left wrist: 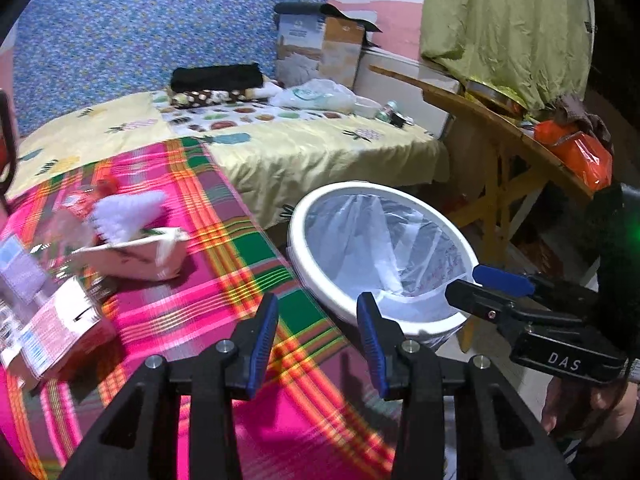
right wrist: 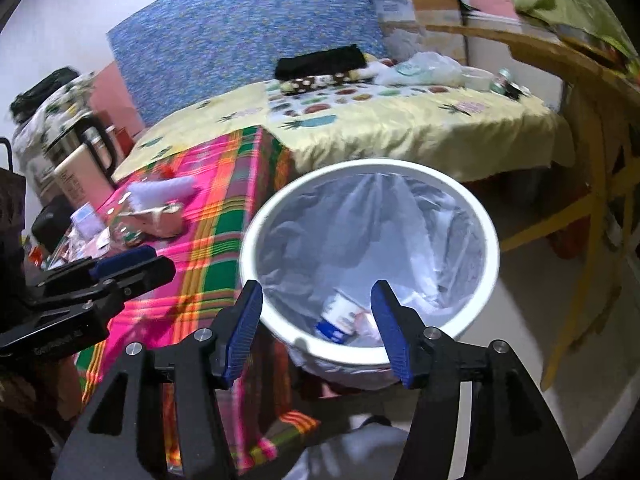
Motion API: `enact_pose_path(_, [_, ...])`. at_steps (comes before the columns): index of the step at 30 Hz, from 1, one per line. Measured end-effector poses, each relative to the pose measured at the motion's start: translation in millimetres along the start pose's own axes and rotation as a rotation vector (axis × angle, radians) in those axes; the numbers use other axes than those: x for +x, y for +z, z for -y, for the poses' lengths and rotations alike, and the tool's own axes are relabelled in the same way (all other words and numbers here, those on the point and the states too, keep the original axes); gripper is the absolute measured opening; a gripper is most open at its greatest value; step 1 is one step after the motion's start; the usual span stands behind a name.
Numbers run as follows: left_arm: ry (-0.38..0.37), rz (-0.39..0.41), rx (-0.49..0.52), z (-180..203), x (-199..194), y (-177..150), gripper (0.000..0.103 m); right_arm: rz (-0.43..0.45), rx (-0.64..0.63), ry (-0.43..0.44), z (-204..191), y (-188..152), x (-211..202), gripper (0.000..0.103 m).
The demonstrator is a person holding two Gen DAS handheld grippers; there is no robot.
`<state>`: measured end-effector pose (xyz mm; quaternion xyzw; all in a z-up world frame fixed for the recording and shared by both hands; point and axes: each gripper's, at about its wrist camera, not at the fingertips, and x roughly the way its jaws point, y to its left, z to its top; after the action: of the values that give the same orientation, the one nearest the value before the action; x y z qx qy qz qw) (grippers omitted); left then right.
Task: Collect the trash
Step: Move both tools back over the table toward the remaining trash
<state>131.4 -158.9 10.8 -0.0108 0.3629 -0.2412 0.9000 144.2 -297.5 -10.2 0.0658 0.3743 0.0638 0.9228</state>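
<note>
A white round bin (left wrist: pixel 304 264) lined with a clear bag stands beside the bed; it also shows in the right wrist view (right wrist: pixel 490 280), with a white and blue cup (right wrist: pixel 338 318) at its bottom. My left gripper (left wrist: pixel 318 312) is open and empty over the pink plaid cloth (left wrist: pixel 240 280), left of the bin. My right gripper (right wrist: pixel 316 300) is open and empty above the bin's near rim; it also appears in the left wrist view (left wrist: pixel 486 284). Trash lies on the cloth: a pink carton (left wrist: pixel 136 254), a white crumpled wrapper (left wrist: pixel 128 210) and a pink printed box (left wrist: pixel 60 332).
A yellow bedsheet (left wrist: pixel 300 152) covers the far bed, with a plastic bag (left wrist: pixel 316 94) and dark folded clothes (left wrist: pixel 216 76). A wooden table (left wrist: pixel 500 128) with an orange bag (left wrist: pixel 576 148) stands to the right. Flasks (right wrist: pixel 80 156) stand at the left.
</note>
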Motion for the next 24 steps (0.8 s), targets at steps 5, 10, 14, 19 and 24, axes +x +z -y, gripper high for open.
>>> enact_pose_path(5, [0.061, 0.019, -0.046, -17, -20, -12, 0.042, 0.008, -0.058, 0.043, -20, -1, -2, 0.059])
enact_pose_path(10, [0.130, 0.035, -0.080, -34, -38, -26, 0.042, -0.006, -0.087, 0.100, -40, -5, -3, 0.059])
enact_pose_path(14, [0.186, 0.045, -0.106, -47, -50, -38, 0.042, -0.007, -0.104, 0.133, -55, -8, -5, 0.059])
enact_pose_path(19, [0.232, 0.055, -0.136, -63, -64, -53, 0.042, -0.017, -0.140, 0.168, -75, -11, -5, 0.059])
enact_pose_path(24, [0.269, 0.054, -0.184, -83, -76, -64, 0.042, -0.024, -0.164, 0.206, -93, -11, -1, 0.059])
